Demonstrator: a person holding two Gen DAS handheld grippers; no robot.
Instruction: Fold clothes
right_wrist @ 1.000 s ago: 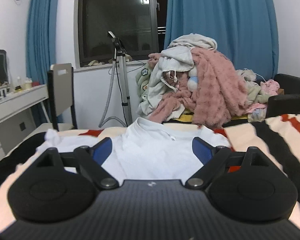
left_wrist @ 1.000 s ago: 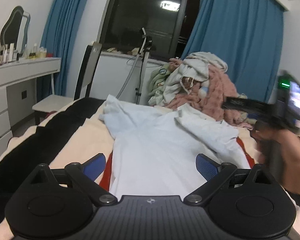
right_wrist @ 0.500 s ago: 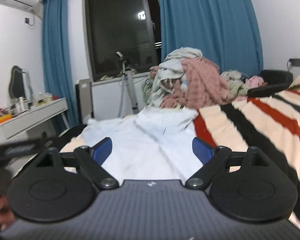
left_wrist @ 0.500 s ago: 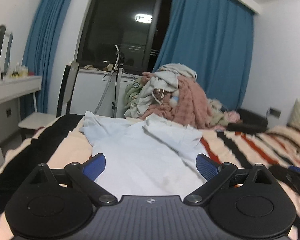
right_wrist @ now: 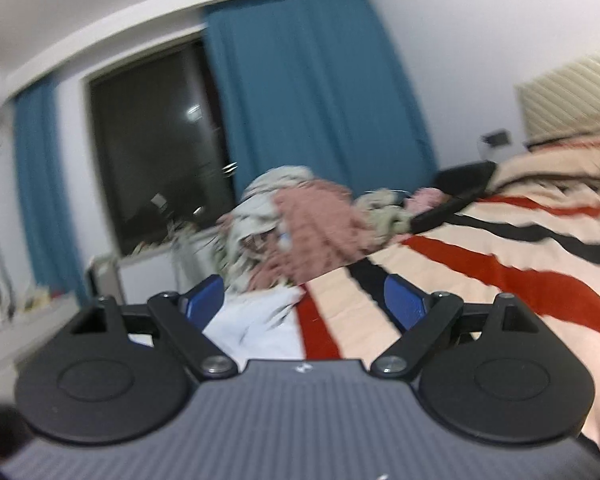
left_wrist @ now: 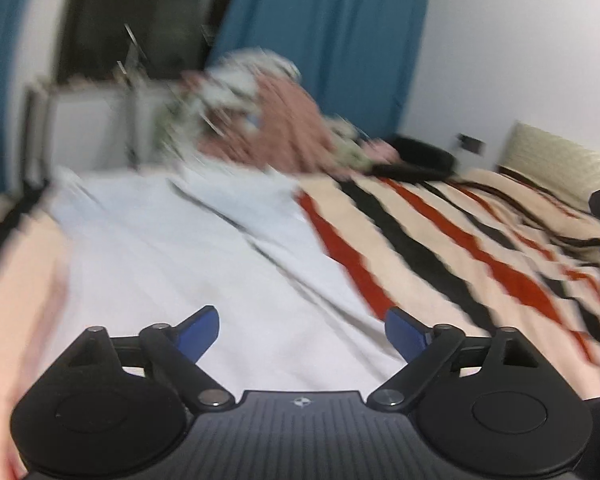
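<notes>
- Striped bed (left_wrist: 440, 240), cream, red and black; both views motion-blurred.
- White shirt (left_wrist: 188, 248) spread flat on bed, below left tongs (left_wrist: 302, 330).
- Left tongs released, empty.
- Right tongs (right_wrist: 304, 298) released, empty, over shirt's edge.
- No legible writing anywhere.

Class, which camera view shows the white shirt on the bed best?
The left wrist view: the white shirt lies spread across most of its lower half, though blurred. The right wrist view catches only a small corner of it between the open fingers, beside the striped blanket.
</notes>
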